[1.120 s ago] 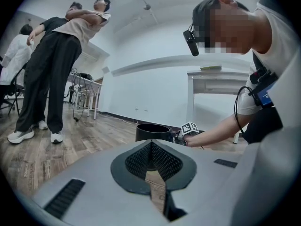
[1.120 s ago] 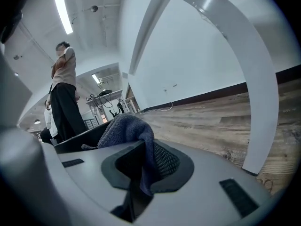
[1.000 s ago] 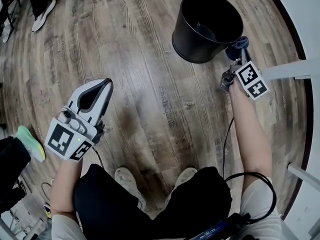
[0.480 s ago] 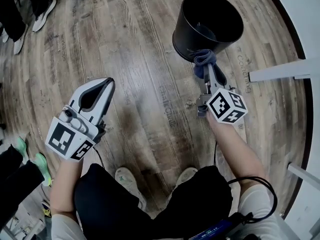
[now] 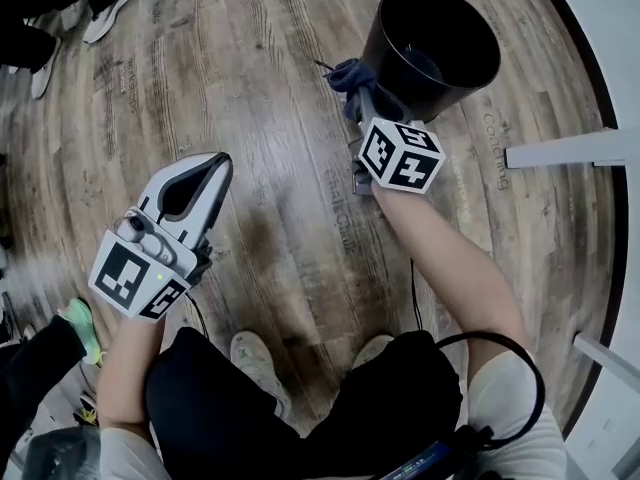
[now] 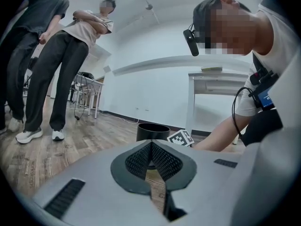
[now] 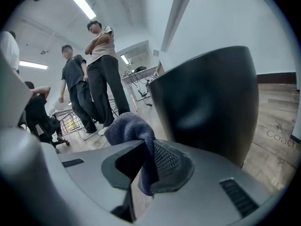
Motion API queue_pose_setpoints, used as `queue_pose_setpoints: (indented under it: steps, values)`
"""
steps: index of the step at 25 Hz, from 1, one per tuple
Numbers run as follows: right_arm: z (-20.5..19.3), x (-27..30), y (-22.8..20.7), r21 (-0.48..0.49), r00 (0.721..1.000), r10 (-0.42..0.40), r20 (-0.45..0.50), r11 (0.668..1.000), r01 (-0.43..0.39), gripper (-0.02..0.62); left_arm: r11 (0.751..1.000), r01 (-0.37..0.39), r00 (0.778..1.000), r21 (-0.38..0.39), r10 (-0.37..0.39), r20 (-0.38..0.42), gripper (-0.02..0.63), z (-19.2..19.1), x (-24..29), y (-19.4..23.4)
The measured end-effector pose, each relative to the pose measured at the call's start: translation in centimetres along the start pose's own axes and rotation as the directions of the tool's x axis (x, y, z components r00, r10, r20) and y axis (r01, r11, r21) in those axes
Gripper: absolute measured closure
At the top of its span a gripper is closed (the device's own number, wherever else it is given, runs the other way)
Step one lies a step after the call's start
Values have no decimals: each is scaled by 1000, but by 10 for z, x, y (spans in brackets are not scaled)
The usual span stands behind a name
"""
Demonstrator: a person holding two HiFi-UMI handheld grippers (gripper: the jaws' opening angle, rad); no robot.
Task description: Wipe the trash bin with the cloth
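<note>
The right gripper [image 5: 360, 98] is clenched on a bunched blue terry cloth [image 5: 345, 71]. A wad of the fabric stands proud of the jaw tips and a tail hangs down between the pads. It is held just beside the outer wall of the round black plastic trash bin [image 5: 395, 53], which stands on the grey-brown wooden plank floor [image 5: 280, 88]. The right gripper view shows a sliver of background between fabric and wall, so contact is not confirmed.

The left gripper [image 5: 215, 168] is closed on nothing, its pads meeting at the tips, and is held low, well apart from the bin.

The step in hand is judged to be wiping the bin's outside wall, with much of the surface probably not yet covered. For a good wipe, the protruding wad should be laid against the wall, not the hard jaw tips, so that plastic is never scraped on plastic. The gripper would best be angled so the fabric flattens against the curve. Pressure should be kept light and directed along the wall, since the bin looks light and is not held by anything, and could be pushed away or tipped. Steadying might be provided at the rim by the left gripper. Overlapping strokes around the circumference would be preferred.
</note>
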State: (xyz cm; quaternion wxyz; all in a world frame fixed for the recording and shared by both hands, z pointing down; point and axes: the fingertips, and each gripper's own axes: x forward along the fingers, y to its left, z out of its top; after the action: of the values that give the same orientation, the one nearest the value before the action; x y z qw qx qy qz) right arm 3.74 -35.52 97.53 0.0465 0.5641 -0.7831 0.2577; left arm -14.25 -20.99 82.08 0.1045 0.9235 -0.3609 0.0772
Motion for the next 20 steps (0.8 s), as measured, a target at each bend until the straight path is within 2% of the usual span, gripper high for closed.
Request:
queue_pose_setpoints:
  steps: [8, 13, 20]
  values:
    - [0, 7, -16, 22, 998, -69, 15, 997, 69, 551, 1000, 1, 1000, -12, -1, 2, 595, -3, -1, 3]
    - [-6, -12, -26, 8, 998, -57, 6, 998, 56, 551, 1000, 7, 1000, -16, -7, 5, 595, -5, 0, 2]
    - [-13, -50, -66, 14, 996, -84, 10, 996, 84, 551, 1000, 12, 1000, -19, -12, 7, 595, -6, 6, -1]
